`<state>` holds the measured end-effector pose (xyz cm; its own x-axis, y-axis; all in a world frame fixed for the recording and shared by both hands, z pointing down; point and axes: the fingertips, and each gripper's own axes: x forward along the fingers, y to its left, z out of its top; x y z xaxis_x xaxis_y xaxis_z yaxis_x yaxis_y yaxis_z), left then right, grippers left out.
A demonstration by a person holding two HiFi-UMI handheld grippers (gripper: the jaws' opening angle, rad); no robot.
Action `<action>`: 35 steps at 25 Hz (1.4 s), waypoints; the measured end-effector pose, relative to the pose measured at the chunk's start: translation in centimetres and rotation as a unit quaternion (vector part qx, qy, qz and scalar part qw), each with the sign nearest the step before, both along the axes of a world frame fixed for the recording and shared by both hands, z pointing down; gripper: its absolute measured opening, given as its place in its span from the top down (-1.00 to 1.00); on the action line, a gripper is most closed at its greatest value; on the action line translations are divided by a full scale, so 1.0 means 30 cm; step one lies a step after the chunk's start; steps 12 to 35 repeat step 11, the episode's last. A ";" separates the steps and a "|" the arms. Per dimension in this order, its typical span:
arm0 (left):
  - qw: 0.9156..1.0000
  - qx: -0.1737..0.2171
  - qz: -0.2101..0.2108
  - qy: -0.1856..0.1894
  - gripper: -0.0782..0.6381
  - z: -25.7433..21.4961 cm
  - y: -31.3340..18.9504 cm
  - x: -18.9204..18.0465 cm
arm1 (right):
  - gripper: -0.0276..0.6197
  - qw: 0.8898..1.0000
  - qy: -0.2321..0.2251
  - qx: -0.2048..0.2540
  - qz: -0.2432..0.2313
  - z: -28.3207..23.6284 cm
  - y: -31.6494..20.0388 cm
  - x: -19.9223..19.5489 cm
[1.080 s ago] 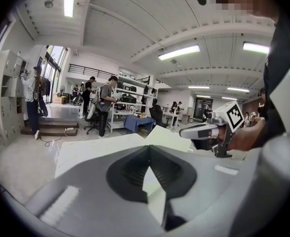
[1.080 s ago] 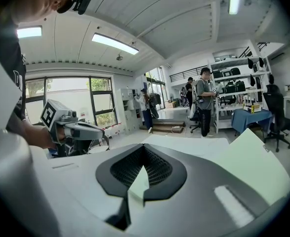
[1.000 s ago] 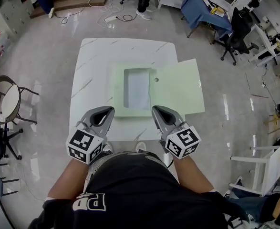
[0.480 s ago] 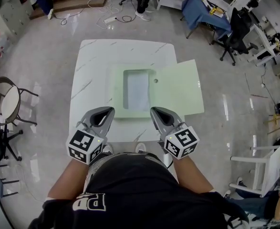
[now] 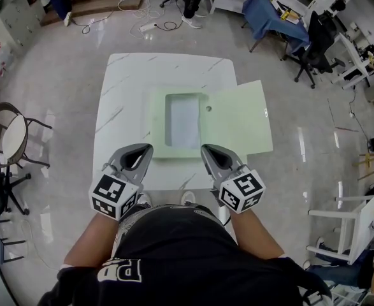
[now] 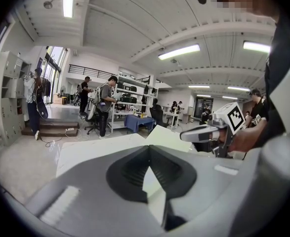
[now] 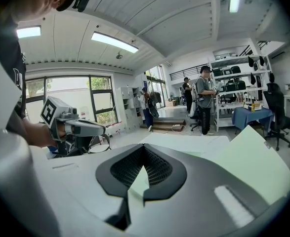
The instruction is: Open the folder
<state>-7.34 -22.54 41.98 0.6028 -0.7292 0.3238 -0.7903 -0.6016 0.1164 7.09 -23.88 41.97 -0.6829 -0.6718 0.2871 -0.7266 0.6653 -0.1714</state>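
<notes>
Right gripper [image 5: 205,149] closed, open folder [image 5: 237,118] just ahead

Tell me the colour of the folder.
The folder is pale green; the head view shows it best.

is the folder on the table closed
No, in the head view the folder lies open on the table, with its cover swung out flat to the right.

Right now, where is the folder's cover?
In the head view the cover lies flipped open to the right of the base, overhanging the table's right edge, just beyond the right gripper.
</notes>
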 end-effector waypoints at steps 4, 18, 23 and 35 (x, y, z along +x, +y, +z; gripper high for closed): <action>1.000 0.000 0.001 -0.001 0.63 0.001 0.001 0.002 | 0.91 1.000 -0.002 -0.004 0.000 0.010 0.000 -0.001; 1.000 0.000 -0.001 -0.002 0.63 0.008 -0.001 0.007 | 0.91 1.000 -0.003 -0.004 0.001 0.018 -0.004 0.008; 1.000 0.000 -0.001 -0.002 0.63 0.008 -0.001 0.007 | 0.91 1.000 -0.003 -0.004 0.001 0.018 -0.004 0.008; 1.000 0.000 -0.001 -0.002 0.63 0.008 -0.001 0.007 | 0.91 1.000 -0.003 -0.004 0.001 0.018 -0.004 0.008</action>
